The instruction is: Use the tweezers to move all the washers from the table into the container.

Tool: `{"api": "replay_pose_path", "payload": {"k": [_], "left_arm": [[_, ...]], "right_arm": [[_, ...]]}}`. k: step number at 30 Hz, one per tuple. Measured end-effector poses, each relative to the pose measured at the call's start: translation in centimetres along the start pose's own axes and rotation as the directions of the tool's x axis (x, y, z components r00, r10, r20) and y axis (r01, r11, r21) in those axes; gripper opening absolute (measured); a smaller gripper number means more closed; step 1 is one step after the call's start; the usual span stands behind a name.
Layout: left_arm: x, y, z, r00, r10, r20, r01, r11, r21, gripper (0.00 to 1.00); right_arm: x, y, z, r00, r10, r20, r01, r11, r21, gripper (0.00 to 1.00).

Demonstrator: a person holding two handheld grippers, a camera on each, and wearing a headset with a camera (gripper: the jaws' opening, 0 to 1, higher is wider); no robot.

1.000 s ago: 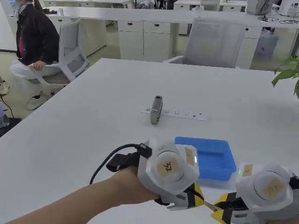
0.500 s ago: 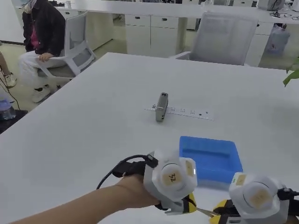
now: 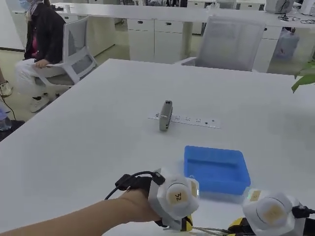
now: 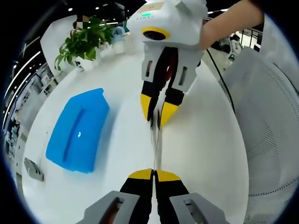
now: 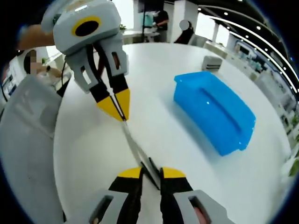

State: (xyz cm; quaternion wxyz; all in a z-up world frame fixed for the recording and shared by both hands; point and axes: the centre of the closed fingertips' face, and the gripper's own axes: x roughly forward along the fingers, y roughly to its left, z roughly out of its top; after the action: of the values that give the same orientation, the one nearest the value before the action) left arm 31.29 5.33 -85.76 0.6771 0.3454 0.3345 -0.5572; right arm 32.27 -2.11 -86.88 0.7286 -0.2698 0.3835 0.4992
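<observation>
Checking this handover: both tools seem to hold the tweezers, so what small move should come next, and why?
Probably open the left tool and draw it away. The thin metal tweezers are clamped at both ends, with the right tool shut on the wider part, so one tool likely has to let go before they can be used.

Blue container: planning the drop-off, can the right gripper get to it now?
Likely yes: only bare table lies between the right gripper and the blue container, though its fingers share the tweezers with the left gripper.
</observation>
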Motion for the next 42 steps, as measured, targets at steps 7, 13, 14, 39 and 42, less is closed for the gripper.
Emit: {"api": "replay_pose_path", "payload": {"k": [7, 13, 14, 39, 42], "left_arm": [[0.5, 0.1, -0.8, 0.9994, 0.000, -0.034, 0.002, 0.999, 0.054, 0.00], [0.6, 0.1, -0.8, 0.9995, -0.008, -0.029, 0.010, 0.998, 0.060, 0.00], [0.6, 0.1, -0.8, 0.9995, -0.007, -0.030, 0.009, 0.999, 0.050, 0.00], [-9.1, 1.2, -1.8, 0.9046, 0.410, 0.115, -0.258, 0.742, -0.619, 0.58], [-11.0, 1.1, -1.8, 0.8633, 0.488, 0.128, -0.281, 0.675, -0.682, 0.66]], "right_arm": [[-1.1, -0.4, -1.2, 0.9991, -0.041, 0.004, 0.041, 0.999, 0.014, 0.10], [-2.1, -0.5, -2.4, 0.9980, -0.063, 0.012, 0.062, 0.996, 0.064, 0.12], [-2.1, -0.5, -2.5, 0.9978, -0.065, 0.010, 0.064, 0.995, 0.073, 0.13], [-12.7, -1.3, 0.7, 0.8909, -0.355, 0.284, 0.187, 0.856, 0.483, 0.45], [-14.1, -1.2, 1.9, 0.8637, -0.383, 0.327, 0.181, 0.842, 0.508, 0.50]]}}
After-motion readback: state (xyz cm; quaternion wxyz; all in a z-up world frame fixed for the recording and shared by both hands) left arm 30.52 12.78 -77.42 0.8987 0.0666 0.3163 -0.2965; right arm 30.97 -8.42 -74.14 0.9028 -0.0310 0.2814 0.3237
